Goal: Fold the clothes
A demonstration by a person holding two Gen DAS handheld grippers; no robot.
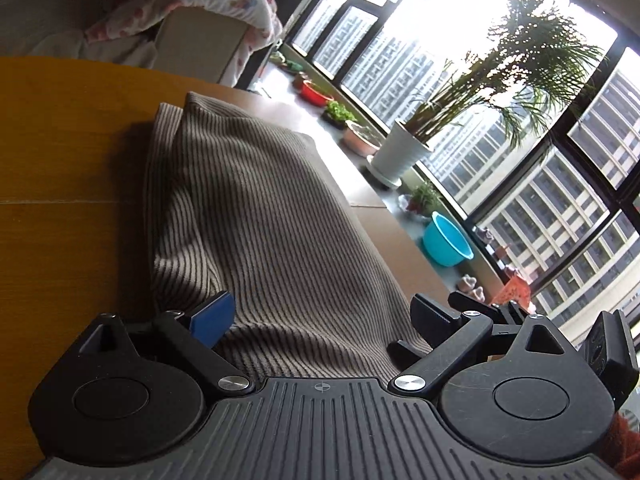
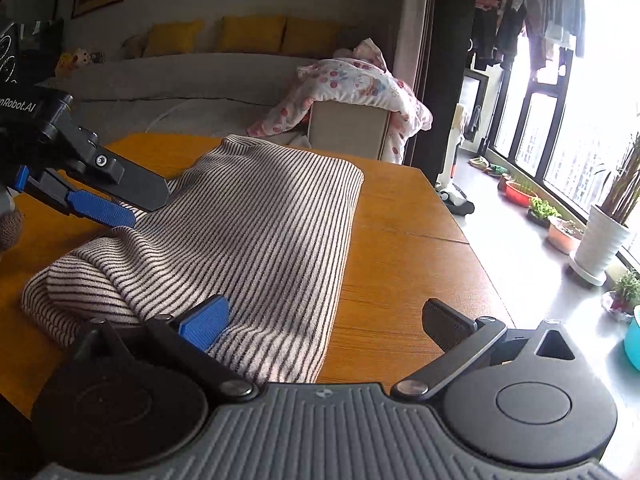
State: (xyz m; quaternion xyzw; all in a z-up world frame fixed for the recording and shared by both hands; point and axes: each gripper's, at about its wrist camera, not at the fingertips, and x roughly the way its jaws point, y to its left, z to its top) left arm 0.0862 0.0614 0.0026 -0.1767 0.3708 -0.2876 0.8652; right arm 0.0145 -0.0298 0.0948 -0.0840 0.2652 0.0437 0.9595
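The right gripper (image 2: 324, 320), spread wide, hovers at the near edge of the striped sweater (image 2: 248, 232) folded on the wooden table (image 2: 400, 248). Farther left, the left gripper (image 1: 320, 316), spread too, possibly touches cloth; dragging could undo the fold.

Both grippers: black linkages, silver screws, ribbed grey housing. Left gripper (image 2: 132, 208) and right gripper (image 2: 332, 320) carry blue pads (image 2: 102, 210); white lettering on left body.

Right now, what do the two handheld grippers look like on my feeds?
Both match: a ribbed grey body with two round black hubs and black linkage arms with silver screws. Each left gripper and right gripper carries one blue textured pad and one black finger. White lettering marks the left gripper's body in the right wrist view.
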